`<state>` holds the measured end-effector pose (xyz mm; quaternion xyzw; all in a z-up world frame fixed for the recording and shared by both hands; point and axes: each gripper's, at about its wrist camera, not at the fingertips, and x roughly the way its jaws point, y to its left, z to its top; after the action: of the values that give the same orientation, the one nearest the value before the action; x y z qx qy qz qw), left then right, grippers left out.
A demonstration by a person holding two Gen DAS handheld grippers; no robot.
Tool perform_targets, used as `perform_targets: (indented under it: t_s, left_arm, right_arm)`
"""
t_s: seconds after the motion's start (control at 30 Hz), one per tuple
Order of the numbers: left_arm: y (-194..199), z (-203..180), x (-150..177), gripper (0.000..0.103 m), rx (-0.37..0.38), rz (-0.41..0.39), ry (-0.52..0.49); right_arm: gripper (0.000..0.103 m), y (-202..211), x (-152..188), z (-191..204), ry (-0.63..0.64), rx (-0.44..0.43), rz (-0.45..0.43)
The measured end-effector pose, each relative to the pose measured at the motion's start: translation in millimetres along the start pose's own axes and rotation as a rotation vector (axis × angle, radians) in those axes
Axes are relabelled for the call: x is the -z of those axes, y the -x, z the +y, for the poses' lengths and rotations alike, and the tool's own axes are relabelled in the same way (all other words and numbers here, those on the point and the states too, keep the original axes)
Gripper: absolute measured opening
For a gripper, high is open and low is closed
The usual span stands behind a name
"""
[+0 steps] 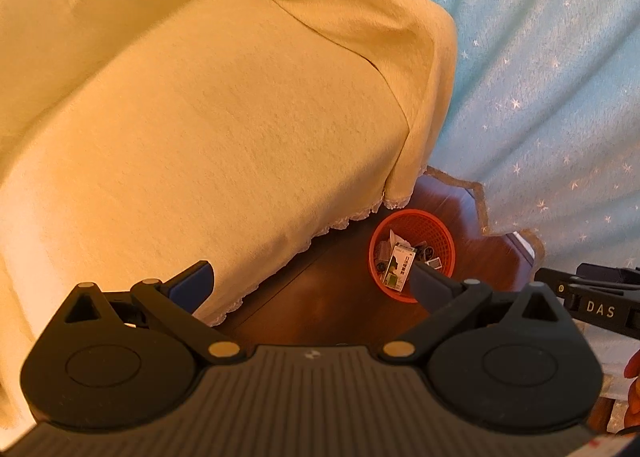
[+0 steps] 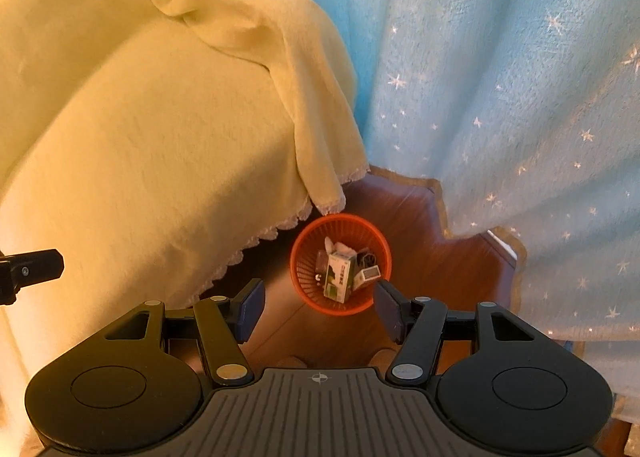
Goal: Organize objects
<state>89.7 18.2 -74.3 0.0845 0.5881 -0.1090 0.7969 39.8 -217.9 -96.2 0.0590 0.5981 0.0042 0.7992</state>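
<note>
Both jaws stand apart with nothing between them: the left gripper (image 1: 312, 289) spread wide, the right gripper (image 2: 318, 307) somewhat narrower. Each points steeply down at the wooden floor (image 2: 404, 217). Below sits an orange basket (image 2: 304, 257), beside the yellow blanket's (image 2: 160, 117) lace edge and near the blue starred curtain (image 2: 500, 97). Inside lie a green-and-white box (image 2: 340, 277) and other small items.

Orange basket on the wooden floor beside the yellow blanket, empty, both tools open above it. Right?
Not empty. The right wrist view shows the orange basket holding a green-and-white box and other small items. The rest stands: left tool and right tool are open.
</note>
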Motion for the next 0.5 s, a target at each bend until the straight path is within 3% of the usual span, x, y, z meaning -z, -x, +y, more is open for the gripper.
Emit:
perform_targets:
  t_s: [0.5]
  left_arm:
    - [-18, -4, 2, 0.102, -0.007, 0.038, -0.013]
  right_arm:
    - [0.058, -17, 9, 9, 0.012, 0.017, 0.05]
